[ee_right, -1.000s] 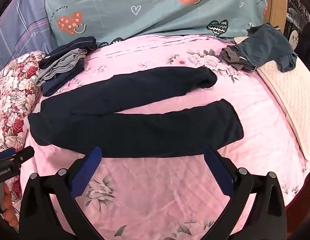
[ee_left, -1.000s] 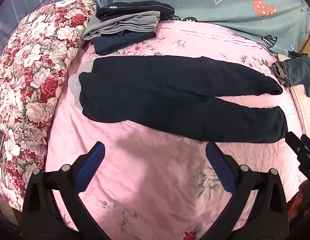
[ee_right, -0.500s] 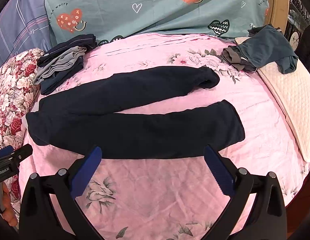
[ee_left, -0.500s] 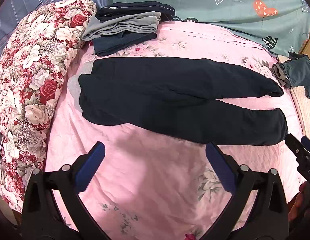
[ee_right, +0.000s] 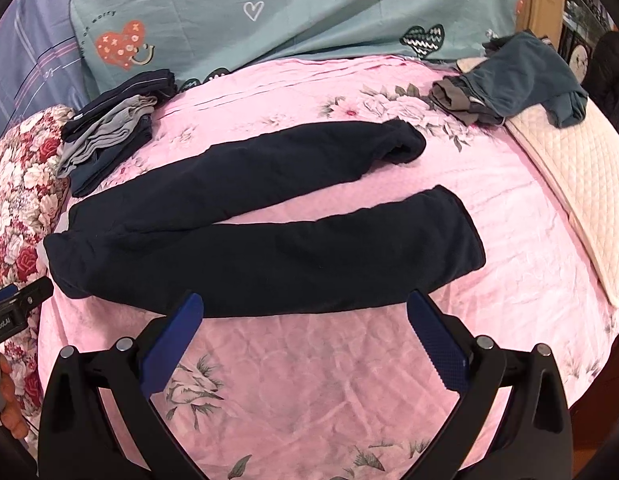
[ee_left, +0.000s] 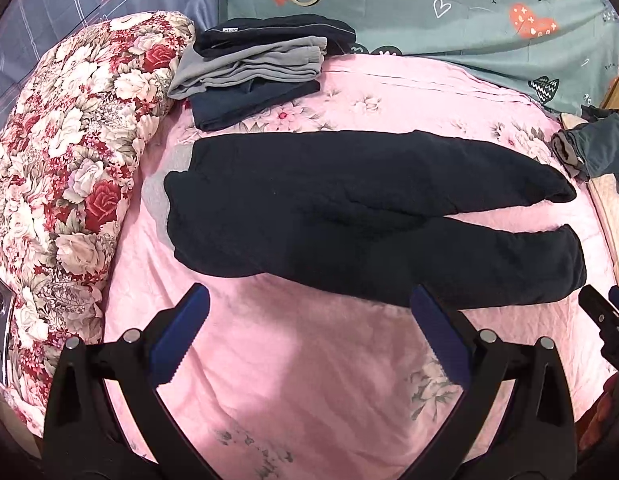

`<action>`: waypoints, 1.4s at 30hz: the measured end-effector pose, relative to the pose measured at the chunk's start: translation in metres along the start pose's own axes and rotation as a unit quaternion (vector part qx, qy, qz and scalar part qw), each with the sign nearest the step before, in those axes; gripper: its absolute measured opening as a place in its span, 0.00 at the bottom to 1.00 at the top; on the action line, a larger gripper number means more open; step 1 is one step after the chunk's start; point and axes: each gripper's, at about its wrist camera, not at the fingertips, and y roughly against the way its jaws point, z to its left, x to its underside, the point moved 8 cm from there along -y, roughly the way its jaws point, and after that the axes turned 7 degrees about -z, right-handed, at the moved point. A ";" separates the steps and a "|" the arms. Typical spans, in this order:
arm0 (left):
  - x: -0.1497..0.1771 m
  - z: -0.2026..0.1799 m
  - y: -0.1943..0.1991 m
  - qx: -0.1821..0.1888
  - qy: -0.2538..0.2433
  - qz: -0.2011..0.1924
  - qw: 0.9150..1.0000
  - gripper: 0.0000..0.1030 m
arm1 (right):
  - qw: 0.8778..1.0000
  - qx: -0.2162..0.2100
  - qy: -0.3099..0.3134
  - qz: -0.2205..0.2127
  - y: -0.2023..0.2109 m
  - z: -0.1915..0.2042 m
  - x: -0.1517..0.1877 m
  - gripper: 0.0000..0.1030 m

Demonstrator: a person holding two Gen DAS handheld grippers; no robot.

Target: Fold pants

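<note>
Dark navy fleece pants [ee_left: 349, 216] lay flat on pink floral bedsheet [ee_left: 309, 380], legs spread apart, waistband toward red-rose floral quilt [ee_left: 69, 168]. Left tool [ee_left: 309, 332] hovered above sheet near waist, blue pads wide apart, holding nothing. Right tool [ee_right: 305, 336] likewise gaped empty near lower leg. Folded grey-and-navy clothes stack [ee_left: 257, 68] sat beyond waistband.
</note>
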 end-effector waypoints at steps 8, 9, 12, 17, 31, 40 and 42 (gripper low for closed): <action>0.003 -0.005 -0.003 0.009 -0.012 0.005 1.000 0.98 | 1.000 -0.013 0.000 0.014 -0.006 0.009 0.006 0.99; 0.003 -0.005 -0.004 0.009 -0.014 0.007 1.000 0.98 | 1.000 -0.013 0.000 0.014 -0.006 0.009 0.006 0.99; 0.001 -0.006 -0.005 0.008 -0.013 0.005 1.000 0.98 | 1.000 -0.011 0.003 0.014 -0.006 0.008 0.006 0.99; -0.001 -0.007 -0.007 0.011 -0.011 0.004 1.000 0.98 | 1.000 -0.006 -0.001 0.016 -0.008 0.006 0.005 0.99; -0.001 0.000 -0.017 0.007 -0.008 0.013 1.000 0.98 | 0.999 -0.006 0.008 0.032 -0.022 0.011 0.009 0.99; 0.002 0.010 -0.036 -0.001 -0.009 0.031 0.999 0.98 | 0.998 0.006 0.002 0.055 -0.039 0.003 0.019 0.99; 0.002 0.019 -0.041 -0.017 -0.005 0.033 0.999 0.98 | 0.998 0.007 -0.004 0.059 -0.043 0.001 0.020 0.99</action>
